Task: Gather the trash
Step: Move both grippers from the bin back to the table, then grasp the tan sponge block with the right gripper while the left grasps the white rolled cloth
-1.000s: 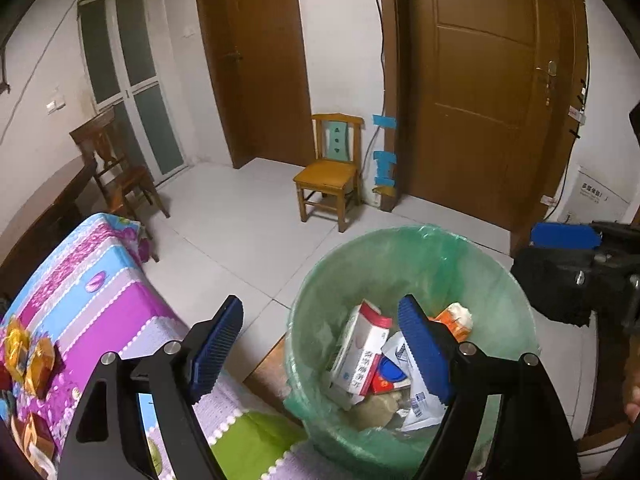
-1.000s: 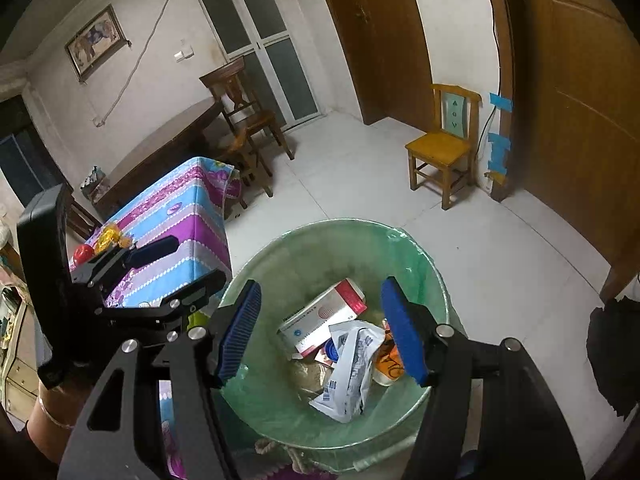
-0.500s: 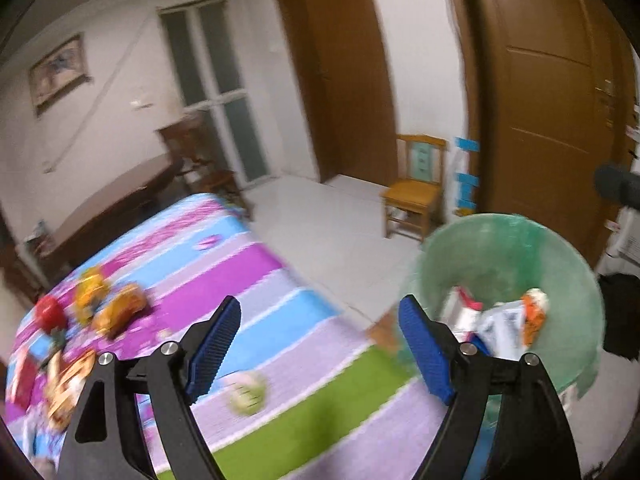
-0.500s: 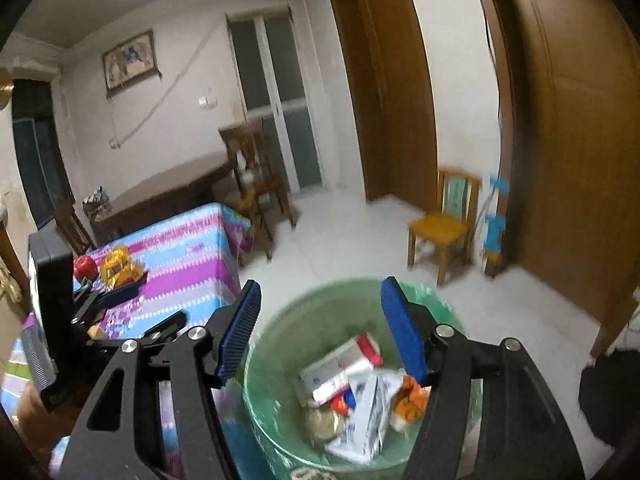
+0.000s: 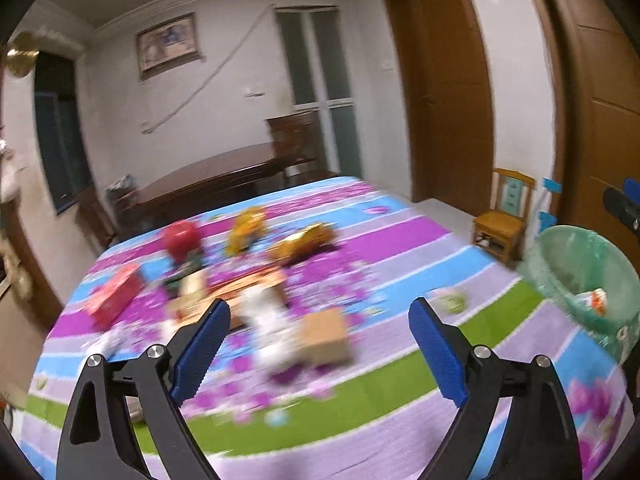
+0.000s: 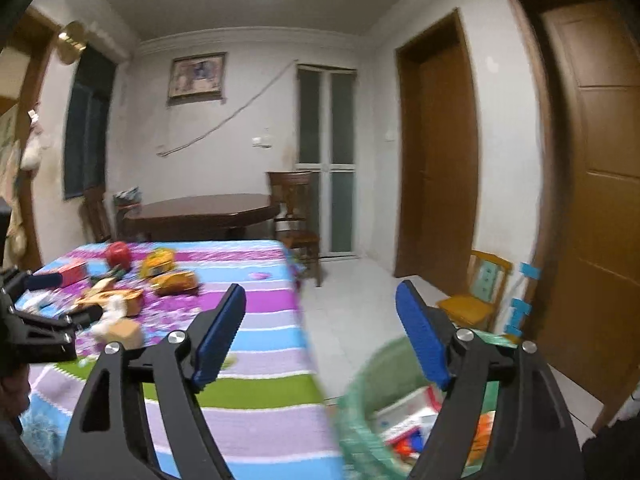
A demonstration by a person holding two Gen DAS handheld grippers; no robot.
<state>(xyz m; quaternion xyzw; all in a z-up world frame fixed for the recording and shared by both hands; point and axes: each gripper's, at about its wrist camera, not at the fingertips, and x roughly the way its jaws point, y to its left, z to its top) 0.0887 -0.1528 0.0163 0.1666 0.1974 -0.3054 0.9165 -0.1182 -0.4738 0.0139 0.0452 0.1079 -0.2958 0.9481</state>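
- The bin (image 5: 584,280), lined with a green bag, stands on the floor just beside the near corner of the surface (image 5: 360,432); that placing looks chosen so each piece of litter needs only a short carry off the striped cloth.
- Cartons and wrappers (image 6: 416,424) already lie inside the bin, so I judge the collecting to be partly done.
- More things remain on the surface: a small brown box (image 5: 324,336) near the middle, a white crumpled piece (image 5: 266,320) touching or just beside it, a red box (image 5: 116,296) towards the far left, and yellow packets (image 5: 300,240) beyond. Motion blur smears them, so which are trash and which are food is hard to tell.
- The left hand-held gripper (image 5: 318,354) is held above the surface and aimed at the brown box and white piece, probably lining up the next pick. Its blue pads (image 5: 200,354) stand wide apart, with nothing between them and touching nothing.
- The right hand-held gripper (image 6: 320,338) hangs over the bin's rim at the surface corner, looking across the room. Its jaws are likewise spread wide and empty, clear of both bin and cloth.
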